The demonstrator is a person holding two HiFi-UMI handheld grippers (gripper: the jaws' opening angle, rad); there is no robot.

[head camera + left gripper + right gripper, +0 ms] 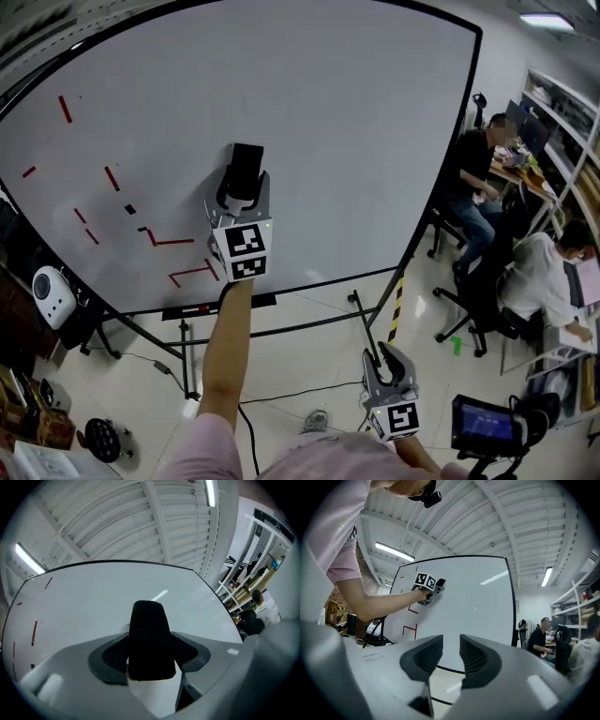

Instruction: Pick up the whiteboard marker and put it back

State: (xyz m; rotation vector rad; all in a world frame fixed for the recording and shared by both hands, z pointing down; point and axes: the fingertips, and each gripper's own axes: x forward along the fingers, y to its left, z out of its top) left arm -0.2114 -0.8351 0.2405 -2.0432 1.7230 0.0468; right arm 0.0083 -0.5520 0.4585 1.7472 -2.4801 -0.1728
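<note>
1. The whiteboard [356, 112] is filling the upper frame, with its right half lying bare.
2. The left gripper [242, 190], at centre frame, is pinching the marker [247, 165] in front of the board.
3. The right gripper [389, 362], at lower right, is hanging empty with its jaws slightly apart.

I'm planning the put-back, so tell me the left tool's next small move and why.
Probably lower the left tool toward the tray under the whiteboard. Its jaws are shut on the black-capped marker, which is held up at the board, well above that tray.
</note>
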